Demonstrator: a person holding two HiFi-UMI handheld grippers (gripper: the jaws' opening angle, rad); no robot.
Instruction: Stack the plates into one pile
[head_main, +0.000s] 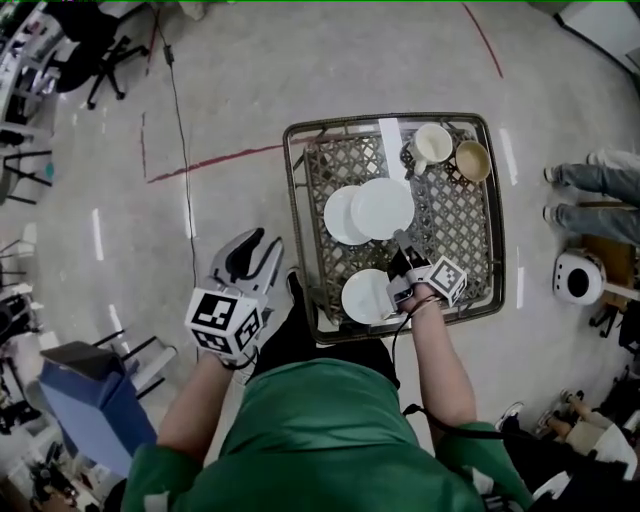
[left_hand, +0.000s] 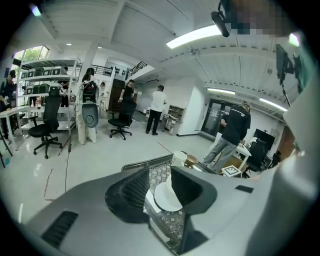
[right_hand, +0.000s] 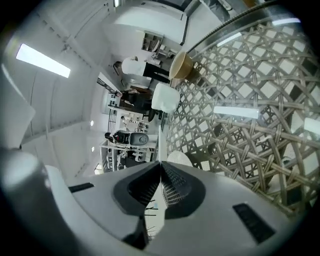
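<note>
Tray (head_main: 497, 215): three plates, white cup (head_main: 432, 145), brown cup (head_main: 472, 160).
Right claw (head_main: 400, 240): closed on top plate (head_main: 382, 207) rim, overlapping second plate (head_main: 336, 217).
Left claw (head_main: 258, 245): open, empty, beside tray.

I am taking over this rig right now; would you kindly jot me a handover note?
Left gripper: open, empty, beside the wire tray's left edge.
Right gripper: shut on the held plate's rim; that plate overlaps the middle plate.
Front plate: lying alone near the tray's front edge.
Done: no pile finished.
Left: likely set the held plate on the middle plate, then add the front plate.
</note>
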